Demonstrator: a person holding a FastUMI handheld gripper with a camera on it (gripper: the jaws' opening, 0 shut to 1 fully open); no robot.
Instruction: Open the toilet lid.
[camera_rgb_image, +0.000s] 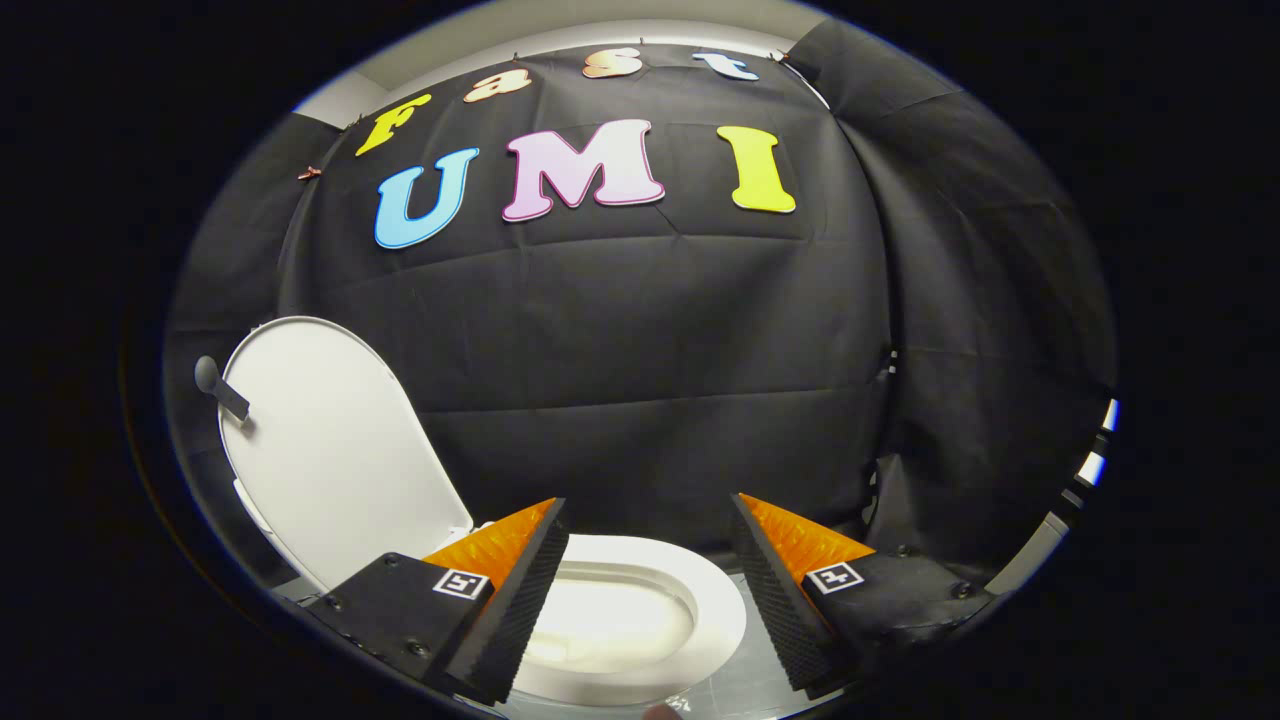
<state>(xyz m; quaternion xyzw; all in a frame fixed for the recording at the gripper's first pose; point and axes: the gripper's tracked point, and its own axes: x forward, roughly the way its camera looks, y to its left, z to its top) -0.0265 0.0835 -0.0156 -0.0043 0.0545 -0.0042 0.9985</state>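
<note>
Black cloth walls a small booth, with a pale strip of ceiling above it. Nearest, the gripper (648, 590) has its two fingers spread wide with nothing between them but open air, orange backs and ribbed black pads (520, 610) turned inward. Just ahead and below, seen through the gap, sits the toilet (715, 625), its white seat ring lying flat around the bowl. The bowl looks pale and bare inside; whether it holds water cannot be told. The lid (335, 450) already stands raised, beyond and to the left of the left finger, its long axis running up and slightly leftward, leaning back toward the cloth. A dark lever (222, 388) pokes out at its far upper edge. Judging by this, the opening appears done, and the fingers are clear of the lid.
</note>
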